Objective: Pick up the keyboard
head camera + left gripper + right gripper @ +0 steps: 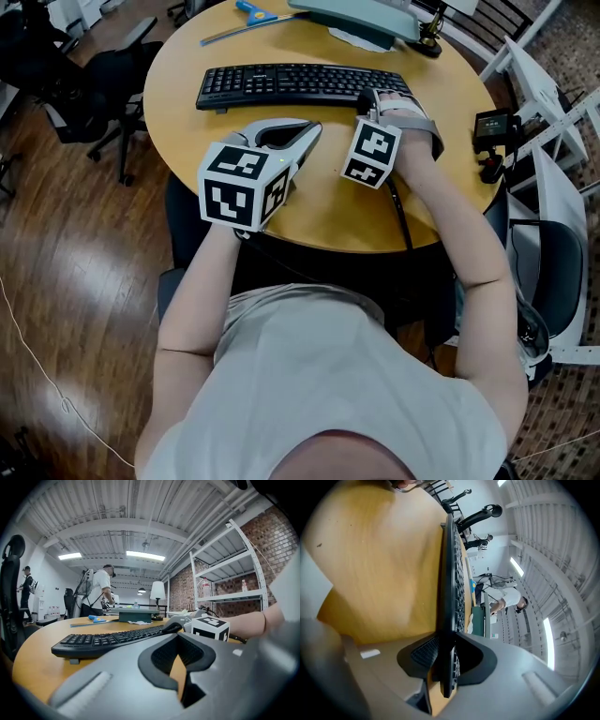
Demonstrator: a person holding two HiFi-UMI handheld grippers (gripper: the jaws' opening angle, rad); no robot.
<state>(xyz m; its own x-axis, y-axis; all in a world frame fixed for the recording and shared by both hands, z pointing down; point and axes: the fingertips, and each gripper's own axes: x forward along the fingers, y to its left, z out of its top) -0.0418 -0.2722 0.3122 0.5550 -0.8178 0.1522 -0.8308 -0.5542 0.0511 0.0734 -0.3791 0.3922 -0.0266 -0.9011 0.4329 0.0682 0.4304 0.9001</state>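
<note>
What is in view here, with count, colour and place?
table: one, light wood, centre
keyboard: one, black, table's far half
blue-handled tool: one, blue, table's far edge
flat base: one, grey-green, right of the tool
office chairs: at least two, black, left of table
rack: one, white, right of table
people: two, one in white, far background
left gripper: one, grey, shut, empty, near side of keyboard
right gripper: one, grey, shut on the keyboard's right end
</note>
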